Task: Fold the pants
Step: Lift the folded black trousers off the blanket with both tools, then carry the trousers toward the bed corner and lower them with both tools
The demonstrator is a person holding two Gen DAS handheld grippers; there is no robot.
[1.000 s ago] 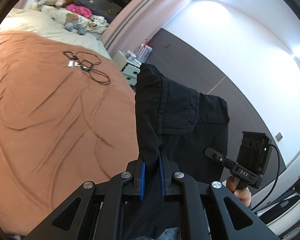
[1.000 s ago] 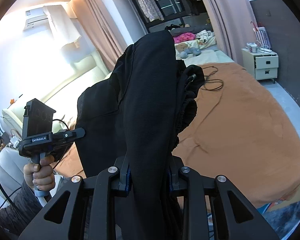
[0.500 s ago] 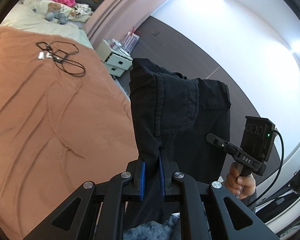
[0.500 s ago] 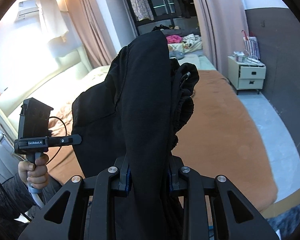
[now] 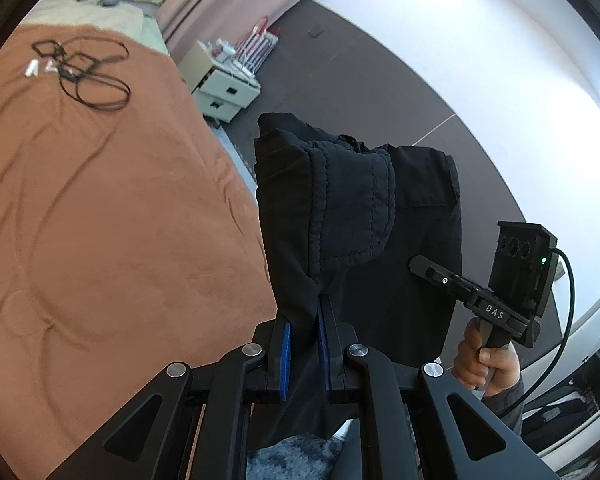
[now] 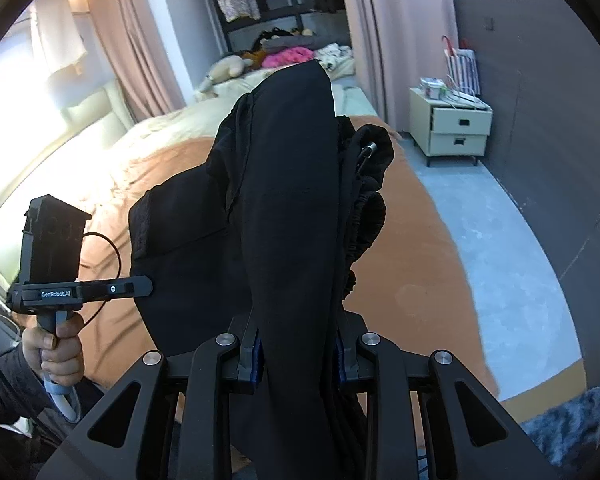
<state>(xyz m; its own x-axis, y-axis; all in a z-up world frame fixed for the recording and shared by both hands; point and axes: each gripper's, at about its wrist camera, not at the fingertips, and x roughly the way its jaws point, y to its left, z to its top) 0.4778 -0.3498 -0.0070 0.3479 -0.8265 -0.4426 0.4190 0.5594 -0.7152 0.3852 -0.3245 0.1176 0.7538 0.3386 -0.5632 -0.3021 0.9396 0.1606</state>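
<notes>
the black pants hide the right gripper pads and much of the bed. their lower part runs off the bottom edge.

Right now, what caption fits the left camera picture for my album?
Left gripper pinching black pants beside a brown bed.

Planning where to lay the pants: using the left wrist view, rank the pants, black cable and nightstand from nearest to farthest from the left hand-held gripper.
1. Pants, clamped in the left hand-held gripper.
2. Nightstand, beyond the bed's right edge.
3. Black cable, far upper left on the brown blanket.

Black cable on brown bedspread
</notes>
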